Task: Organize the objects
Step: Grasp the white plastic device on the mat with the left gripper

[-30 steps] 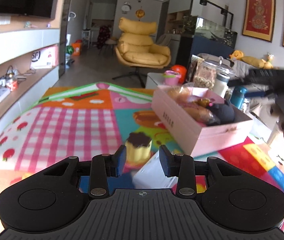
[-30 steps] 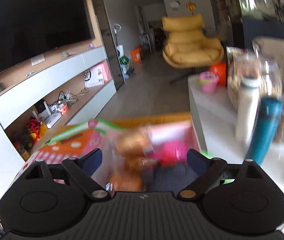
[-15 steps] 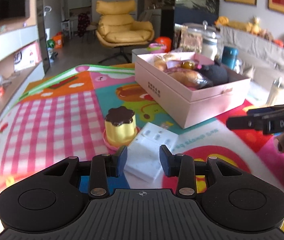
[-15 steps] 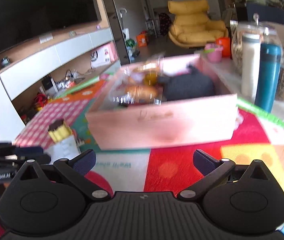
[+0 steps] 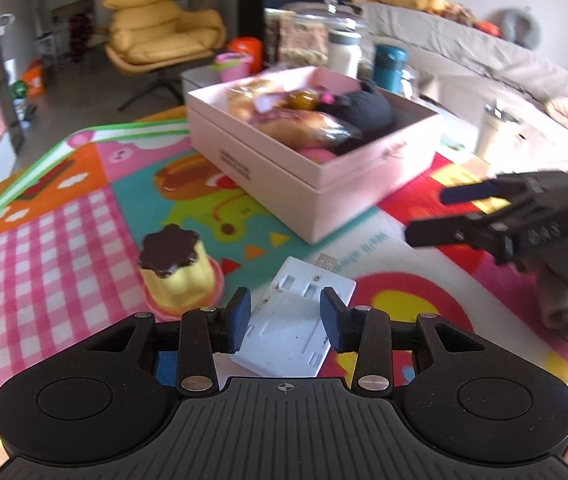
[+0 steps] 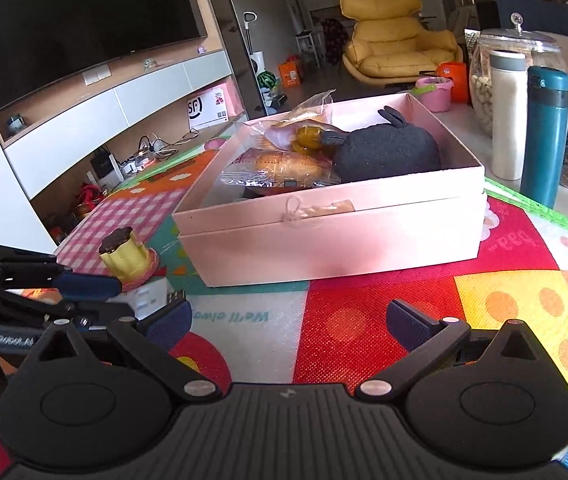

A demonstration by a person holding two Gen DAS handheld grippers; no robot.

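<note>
A pink box [image 5: 324,176] holds wrapped buns and a dark plush; it also shows in the right wrist view [image 6: 332,236]. A white flat device [image 5: 296,320] with a USB plug lies on the colourful mat. A yellow pudding toy [image 5: 173,276] with a brown top stands left of it, also in the right wrist view [image 6: 123,256]. My left gripper [image 5: 285,318] is open, its fingers to either side of the white device just above it. My right gripper [image 6: 288,318] is wide open and empty over the mat in front of the box. It shows at the right in the left wrist view [image 5: 468,210].
A teal bottle [image 6: 544,136], a white bottle [image 6: 508,112] and glass jars [image 6: 484,76] stand on the white table behind the box. A pink cup [image 6: 436,94] stands further back. A yellow armchair [image 6: 396,44] and a TV shelf [image 6: 83,112] lie beyond.
Both grippers have dropped towards the mat. The left one has moved forward over the white device. The right one has backed away from the box to the mat in front of it.
</note>
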